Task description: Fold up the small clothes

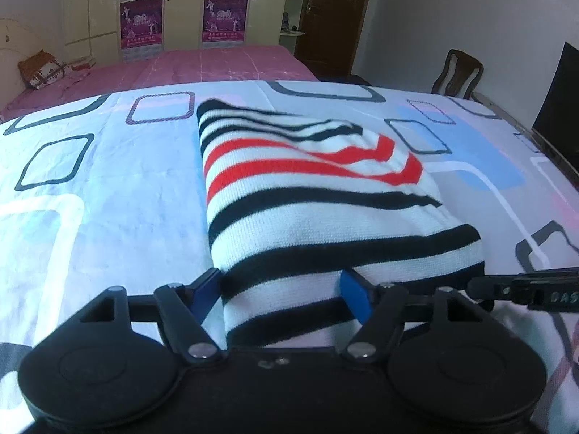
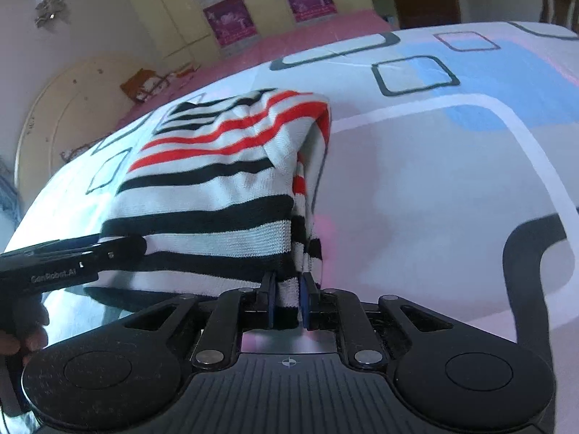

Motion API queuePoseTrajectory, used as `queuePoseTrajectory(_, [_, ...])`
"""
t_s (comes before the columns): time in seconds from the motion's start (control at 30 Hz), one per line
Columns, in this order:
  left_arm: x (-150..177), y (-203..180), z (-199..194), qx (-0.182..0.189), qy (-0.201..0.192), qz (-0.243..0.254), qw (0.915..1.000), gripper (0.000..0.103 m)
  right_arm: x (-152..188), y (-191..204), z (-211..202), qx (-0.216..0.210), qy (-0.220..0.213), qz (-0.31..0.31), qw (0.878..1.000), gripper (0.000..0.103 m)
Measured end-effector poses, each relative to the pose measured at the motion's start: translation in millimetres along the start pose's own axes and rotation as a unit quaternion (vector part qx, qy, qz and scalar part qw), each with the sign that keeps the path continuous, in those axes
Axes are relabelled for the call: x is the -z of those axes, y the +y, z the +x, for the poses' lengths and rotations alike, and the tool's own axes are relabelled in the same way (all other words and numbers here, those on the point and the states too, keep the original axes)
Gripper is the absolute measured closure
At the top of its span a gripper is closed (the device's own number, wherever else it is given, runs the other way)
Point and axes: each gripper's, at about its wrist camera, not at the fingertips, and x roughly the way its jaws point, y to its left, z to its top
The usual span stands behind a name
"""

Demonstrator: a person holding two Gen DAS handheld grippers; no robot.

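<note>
A striped knit garment point(image 1: 307, 195), white with black and red bands, is found folded on a patterned sheet point(image 1: 108, 181) printed with rounded squares in black, blue and pink. In the left wrist view the garment occupies the centre of the frame, running from the gripper at 6 o'clock up towards 12 o'clock, with its near hem drawn in between the fingers. The left gripper point(image 1: 284, 289) is seen spread fairly wide, its blue pads point(image 1: 354, 296) set on either side of the near hem; the cloth lies between them, but whether the pads press it cannot be told. The right gripper point(image 2: 287, 300) is observed drawn narrow and clamped on a bunched, layered edge of the garment, the striped cloth being pinched between its two blue pads at 6 o'clock of the right wrist view. In that view the garment extends from the pinch towards 11 o'clock, and its right side is lifted off the sheet, with folded layers visible at the edge. The body of the left gripper is noted entering the right wrist view at 9 o'clock, touching the garment's near hem. A pink bed cover point(image 1: 217, 65) is recorded beyond the sheet at 12 o'clock, with a cupboard bearing purple posters point(image 1: 141, 21) behind it, and a wooden chair point(image 1: 457, 72) at 2 o'clock.
</note>
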Motion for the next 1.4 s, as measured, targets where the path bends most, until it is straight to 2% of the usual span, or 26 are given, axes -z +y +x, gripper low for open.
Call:
queuePoseTrajectory(0.03, [-2.6, 0.9, -3.0, 0.002, -0.004, 0.001, 1.0000, 0.034, -4.0, 0.9, -6.7, -0.003, -0.007, 0.003, 1.000, 0.067])
queuePoseTrajectory(0.1, [-9.6, 3.2, -10.3, 0.005, -0.016, 0.003, 0.9999, 0.034, -12.1, 4.6, -18.7, -0.009, -0.034, -0.005, 0.999, 0.048])
queuePoseTrajectory(0.2, [-23.2, 5.7, -14.8, 0.007, -0.031, 0.002, 0.9995, 0.034, -32.9, 9.9, -22.5, -0.016, -0.057, -0.014, 0.998, 0.048])
queuePoseTrajectory(0.37, [-51.2, 12.1, 1.4, -0.009, -0.044, -0.001, 0.9990, 0.034, -72.7, -0.7, 11.1, -0.017, -0.060, 0.030, 0.998, 0.048])
queuePoseTrajectory(0.53, [-75.5, 29.1, 37.1, -0.026, -0.040, -0.026, 0.9985, 0.038, -110.3, -16.0, 60.3, -0.015, -0.039, 0.081, 0.996, 0.048])
queuePoseTrajectory(0.7, [-83.7, 43.6, 64.1, -0.032, -0.035, -0.051, 0.9976, 0.041, -126.4, -27.5, 98.6, -0.019, -0.018, 0.105, 0.994, 0.049])
queuePoseTrajectory(0.73, [-84.2, 44.6, 69.1, -0.031, -0.032, -0.054, 0.9976, 0.043, -125.8, -29.5, 101.1, -0.019, -0.022, 0.107, 0.994, 0.071])
queuePoseTrajectory(0.77, [-84.3, 45.4, 73.2, -0.028, -0.029, -0.054, 0.9977, 0.045, -125.9, -30.2, 102.5, -0.025, -0.027, 0.105, 0.994, 0.079])
queuePoseTrajectory(0.8, [-84.6, 44.8, 77.2, -0.027, -0.028, -0.053, 0.9978, 0.046, -125.9, -28.8, 101.5, -0.021, -0.036, 0.099, 0.994, 0.081])
queuePoseTrajectory(0.83, [-84.4, 43.4, 80.2, -0.026, -0.028, -0.052, 0.9979, 0.048, -125.7, -24.8, 99.1, -0.010, -0.049, 0.080, 0.996, 0.092])
queuePoseTrajectory(0.87, [-84.3, 41.7, 82.7, -0.024, -0.029, -0.051, 0.9980, 0.048, -125.0, -17.1, 94.7, 0.008, -0.068, 0.044, 0.997, 0.092])
queuePoseTrajectory(0.93, [-84.9, 37.1, 87.0, -0.025, -0.035, -0.045, 0.9981, 0.048, -119.4, -4.4, 90.4, 0.045, -0.098, -0.021, 0.994, 0.093])
queuePoseTrajectory(1.0, [-85.1, 34.6, 93.5, -0.031, -0.036, -0.036, 0.9982, 0.045, -111.0, -7.2, 104.6, 0.076, -0.081, -0.047, 0.993, 0.093])
queuePoseTrajectory(1.07, [-83.4, 34.0, 102.5, -0.049, -0.032, -0.019, 0.9981, 0.039, -106.5, -18.6, 109.7, 0.067, -0.079, -0.022, 0.994, 0.092])
queuePoseTrajectory(1.17, [-82.8, 41.1, 104.4, -0.042, -0.025, -0.036, 0.9981, 0.039, -112.9, -19.4, 102.8, 0.058, -0.077, -0.019, 0.995, 0.092])
queuePoseTrajectory(1.27, [-82.9, 38.2, 102.0, -0.047, -0.028, -0.026, 0.9981, 0.039, -123.6, -20.7, 89.9, 0.043, -0.096, 0.006, 0.994, 0.090])
queuePoseTrajectory(1.37, [-83.7, 37.3, 101.7, -0.049, -0.026, -0.027, 0.9981, 0.039, -131.1, -8.8, 80.2, 0.047, -0.130, -0.009, 0.990, 0.074])
queuePoseTrajectory(1.4, [-83.9, 37.0, 101.4, -0.050, -0.026, -0.027, 0.9981, 0.039, -133.3, -1.1, 82.8, 0.047, -0.133, -0.022, 0.990, 0.063])
